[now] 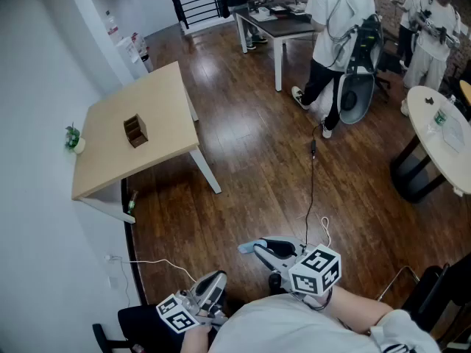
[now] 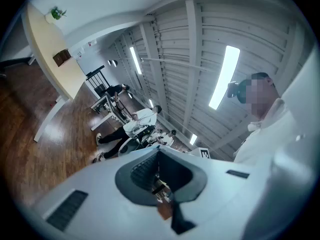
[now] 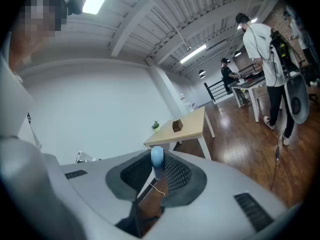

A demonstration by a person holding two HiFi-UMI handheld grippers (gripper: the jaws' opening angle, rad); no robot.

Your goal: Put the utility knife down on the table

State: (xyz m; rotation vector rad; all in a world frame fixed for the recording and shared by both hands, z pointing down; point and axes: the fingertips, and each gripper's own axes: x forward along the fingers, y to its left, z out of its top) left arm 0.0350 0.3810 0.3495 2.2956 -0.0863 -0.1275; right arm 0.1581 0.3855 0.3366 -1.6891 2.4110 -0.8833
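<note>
The utility knife shows as a light blue tip [image 1: 246, 247] sticking out of my right gripper [image 1: 257, 248], low in the head view. In the right gripper view the same blue end [image 3: 157, 156] sits clamped between the ribbed pads of my right gripper [image 3: 157, 166], which is shut on it. The light wooden table [image 1: 158, 134] stands well ahead to the left, far from both grippers, and appears in the right gripper view as table [image 3: 192, 126]. My left gripper [image 1: 218, 279] hangs lower left, its jaws [image 2: 159, 170] pressed together with nothing held.
A small brown wooden box [image 1: 135, 131] stands on the table and a little plant [image 1: 72, 138] sits at its wall edge. A cable [image 1: 312, 190] trails over the dark wood floor. A person in white [image 1: 335, 43] stands at the back; a round table [image 1: 441, 134] is at right.
</note>
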